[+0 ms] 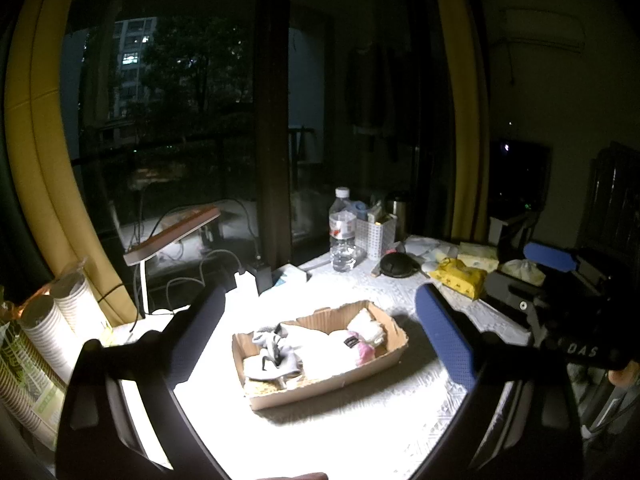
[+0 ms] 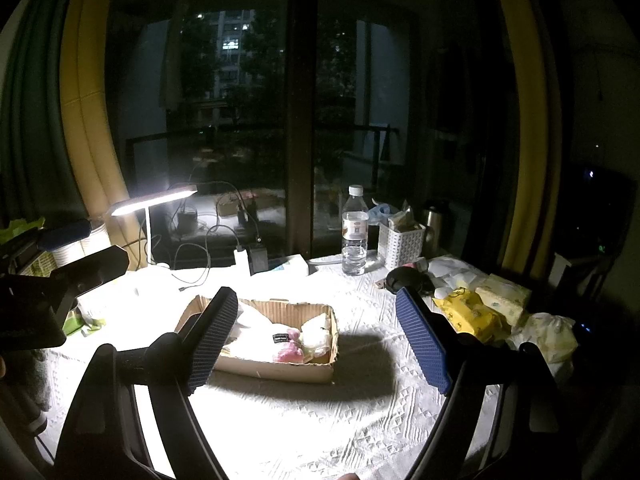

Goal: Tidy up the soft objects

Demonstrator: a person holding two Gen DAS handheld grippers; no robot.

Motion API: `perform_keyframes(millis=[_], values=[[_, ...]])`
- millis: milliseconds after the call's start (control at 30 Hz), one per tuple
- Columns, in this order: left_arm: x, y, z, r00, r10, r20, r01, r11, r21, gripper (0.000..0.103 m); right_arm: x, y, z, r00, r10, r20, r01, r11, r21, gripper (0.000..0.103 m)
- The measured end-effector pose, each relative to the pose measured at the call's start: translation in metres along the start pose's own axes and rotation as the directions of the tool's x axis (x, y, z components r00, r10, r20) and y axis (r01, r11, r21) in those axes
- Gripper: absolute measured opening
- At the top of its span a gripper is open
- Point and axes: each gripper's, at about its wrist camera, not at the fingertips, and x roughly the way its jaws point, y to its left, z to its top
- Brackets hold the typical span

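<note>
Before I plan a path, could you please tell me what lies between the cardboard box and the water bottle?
In the right wrist view, only bare white tablecloth lies between the cardboard box and the water bottle.

Materials and finishes, desk at night

Cardboard box (image 1: 394,354): raw brown corrugated, matt, ragged torn edges. Inside, soft cloth: gray knit piece (image 1: 272,354), white fabric (image 1: 320,350), fuzzy pink bit (image 2: 289,350). Tablecloth (image 2: 320,420): white woven textile, raised geometric texture, rough. Left gripper (image 1: 316,336) and right gripper (image 2: 316,336): matt black plastic bodies, blue rubbery pads (image 2: 424,350) with fine dotted grip pattern. Water bottle (image 2: 354,236): clear glossy plastic, paper label. Basket (image 2: 402,242): white perforated plastic. Yellow pack (image 2: 470,312): shiny plastic film. Flask (image 2: 434,216): brushed metal.
</note>
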Motion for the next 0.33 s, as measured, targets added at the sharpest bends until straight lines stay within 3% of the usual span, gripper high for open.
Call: perform_keyframes(millis=[333], values=[[0.0031, -0.0016, -0.0033, 1.0, 0.003, -0.009, -0.003, 1.0, 0.003, 0.097, 0.001, 0.0, -0.0008, 1.0, 0.004, -0.002, -0.004, 1.0, -0.001, 0.084]])
